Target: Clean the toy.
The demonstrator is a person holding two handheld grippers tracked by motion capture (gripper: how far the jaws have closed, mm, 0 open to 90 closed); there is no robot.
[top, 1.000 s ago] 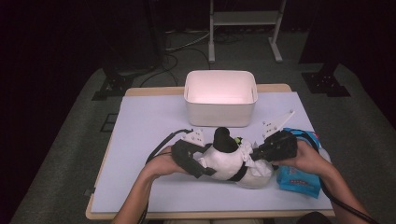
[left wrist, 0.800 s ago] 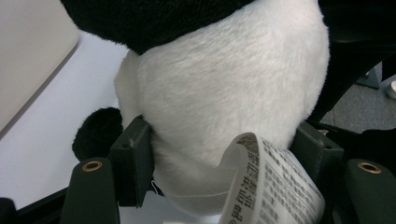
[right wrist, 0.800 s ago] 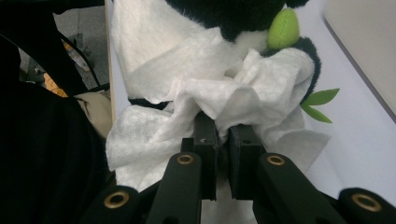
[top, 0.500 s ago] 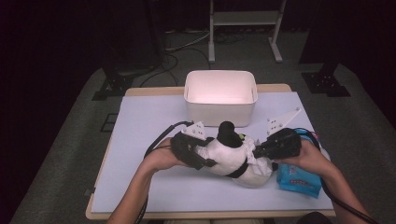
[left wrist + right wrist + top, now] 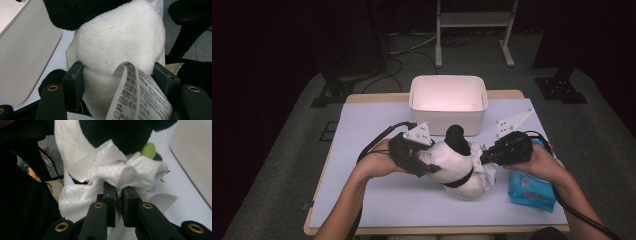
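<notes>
Two grippers share the work over the table (image 5: 377, 200): left gripper (image 5: 428, 165) clamps the panda plush (image 5: 457, 167) steady, jaws half-closed, so right gripper (image 5: 486, 157), pinched nearly shut on a wet wipe (image 5: 117, 172), can rub it.

The plush toy's sewn-in tag (image 5: 140, 92) carried printed Chinese characters — partly blurred. A circled "2" stood near its lower edge.

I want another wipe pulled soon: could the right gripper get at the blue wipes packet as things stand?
Probably not yet: the right gripper is shut on a white crumpled wipe at the black-and-white plush panda. The blue wipes packet lies uncovered beside that hand.
</notes>
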